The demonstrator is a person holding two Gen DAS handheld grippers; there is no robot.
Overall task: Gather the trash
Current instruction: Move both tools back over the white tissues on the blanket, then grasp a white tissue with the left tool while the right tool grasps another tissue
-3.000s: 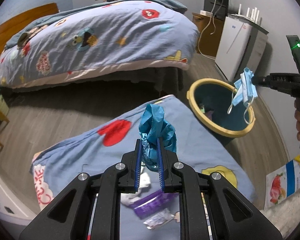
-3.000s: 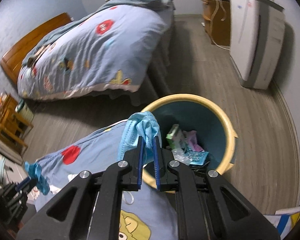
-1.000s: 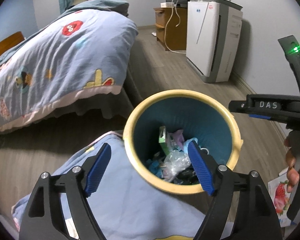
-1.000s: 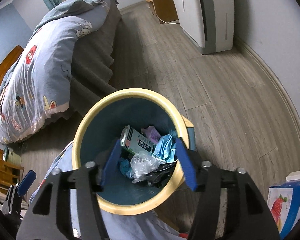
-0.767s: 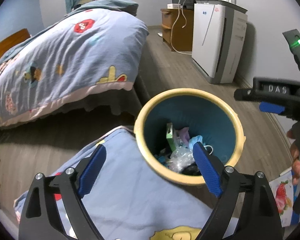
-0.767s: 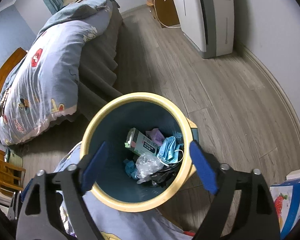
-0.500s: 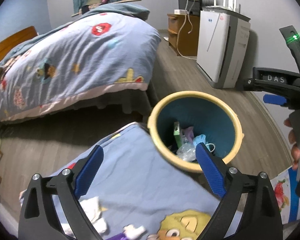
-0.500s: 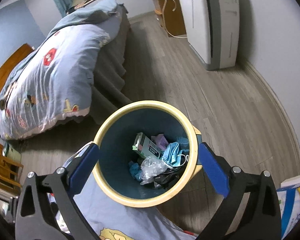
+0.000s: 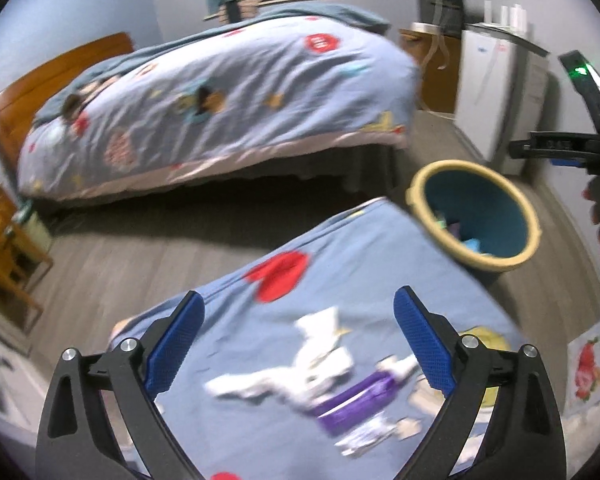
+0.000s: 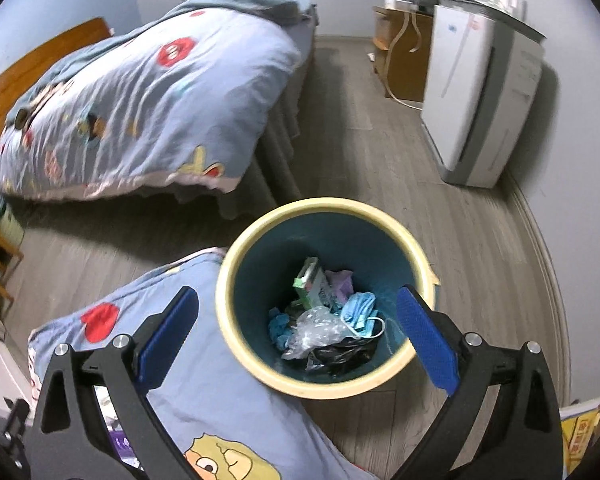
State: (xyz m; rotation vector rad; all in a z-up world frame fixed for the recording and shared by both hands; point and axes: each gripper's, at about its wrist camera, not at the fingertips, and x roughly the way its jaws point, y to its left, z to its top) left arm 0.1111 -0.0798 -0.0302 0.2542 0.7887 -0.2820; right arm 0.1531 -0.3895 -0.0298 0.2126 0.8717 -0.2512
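A round bin (image 10: 328, 384) with a yellow rim and teal inside stands on the floor, holding a blue face mask (image 10: 360, 312), a green carton, clear plastic and other scraps. My right gripper (image 10: 298, 344) hangs open above it, nothing between its blue pads. In the left wrist view the same bin (image 9: 476, 260) sits far right. My left gripper (image 9: 298, 344) is open and empty over a blue patterned quilt (image 9: 340, 272), where white crumpled tissue (image 9: 312, 364) and a purple wrapper (image 9: 356, 400) lie, blurred. The right gripper's body shows at the right edge, held by a hand.
A bed (image 10: 140, 92) with a blue cartoon quilt fills the left and back. A white appliance (image 10: 480, 92) and a wooden cabinet (image 10: 400, 56) stand by the right wall. Wooden furniture (image 9: 4, 248) sits at far left. A printed bag (image 9: 592, 364) lies at lower right.
Both grippers let go of their blue items into the bin and opened wide. My left gripper then swung left, away from the bin and over the quilt's litter. The right gripper rose above the bin.
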